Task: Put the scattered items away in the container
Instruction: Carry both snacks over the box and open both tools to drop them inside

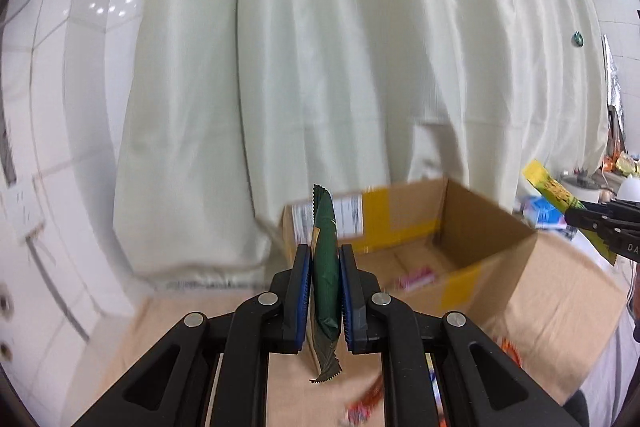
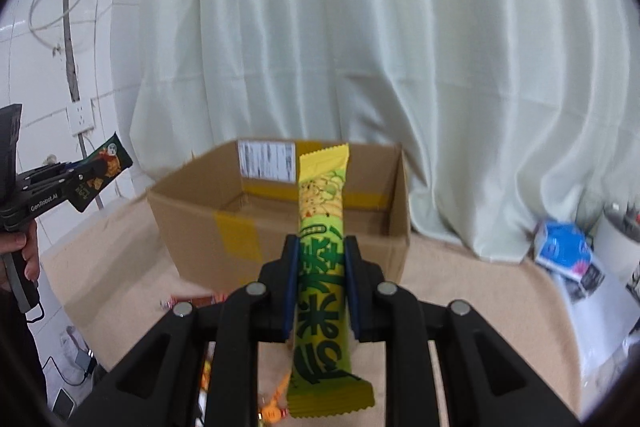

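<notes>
My left gripper (image 1: 325,291) is clamped on a dark green snack packet (image 1: 325,267), the blue pads pressing its flat sides. The packet stands on edge between the jaws, its serrated top rising above the fingertips and its lower crimped end hanging below them. From my right wrist view the same packet (image 2: 105,173) shows at the far left, sticking out of the left gripper (image 2: 86,183), with a hand (image 2: 24,247) wrapped round the grip beneath it.

My right gripper (image 2: 322,287) is closed on a long yellow-green snack bar (image 2: 322,267), held about mid-length. Its yellow crimped top points up and away from me, and its lower end hangs below the jaws toward the camera. In the left wrist view that bar (image 1: 556,193) appears at the right edge, pinched in the right gripper (image 1: 588,219).

The cardboard box (image 2: 280,227) sits open on the tan tablecloth (image 2: 460,287) ahead of both grippers, in front of a pale curtain (image 2: 360,47). Something pink lies on the box floor (image 1: 416,277), too blurred to name. A few small wrapped snacks (image 2: 192,301) lie on the cloth just before the box. A blue tissue pack (image 2: 562,247) rests near the table's right edge.
</notes>
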### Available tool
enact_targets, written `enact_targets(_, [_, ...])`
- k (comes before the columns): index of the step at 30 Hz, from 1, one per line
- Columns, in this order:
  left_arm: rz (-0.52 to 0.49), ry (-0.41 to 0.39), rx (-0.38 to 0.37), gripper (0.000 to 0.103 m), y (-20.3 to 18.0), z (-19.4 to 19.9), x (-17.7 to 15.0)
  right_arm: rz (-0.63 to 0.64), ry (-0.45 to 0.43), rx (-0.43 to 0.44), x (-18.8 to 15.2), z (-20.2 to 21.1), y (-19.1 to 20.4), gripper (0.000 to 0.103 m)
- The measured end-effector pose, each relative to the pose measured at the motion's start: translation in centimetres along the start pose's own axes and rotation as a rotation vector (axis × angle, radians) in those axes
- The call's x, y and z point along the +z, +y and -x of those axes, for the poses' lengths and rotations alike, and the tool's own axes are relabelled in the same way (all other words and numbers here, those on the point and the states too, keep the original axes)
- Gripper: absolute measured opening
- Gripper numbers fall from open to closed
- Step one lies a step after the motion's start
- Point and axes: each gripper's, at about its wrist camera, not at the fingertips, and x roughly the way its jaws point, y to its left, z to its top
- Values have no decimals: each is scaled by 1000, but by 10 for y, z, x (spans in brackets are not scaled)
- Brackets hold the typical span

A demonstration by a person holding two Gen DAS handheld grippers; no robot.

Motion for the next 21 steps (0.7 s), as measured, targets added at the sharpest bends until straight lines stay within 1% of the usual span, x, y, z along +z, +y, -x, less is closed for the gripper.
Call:
enact_targets(3, [-2,-11,-16,14,3,-13,28,7,-23,22,31,-10,-1,24])
enact_targets(5, [5,0,-38,14,5,-30,45,13,-30,34,49,-21,0,24])
enact_targets(7, [10,19,-60,14,5,-50,57,14,-30,55,63,-33,2,24])
enact_targets(9, [6,37,-58,14,3,-67,62,13,-17,74,74,-47,2,24])
enact_targets(12, [8,82,-82,14,-2,-99,65,16,7,89,82,-72,4,24])
enact_targets(16, [25,163,-115,14,-9,-141,56,4,67,118,82,-112,3,24])
enact_targets(21, [13,264,-139,14,-23,-179,31,-6,156,138,65,-153,1,24])
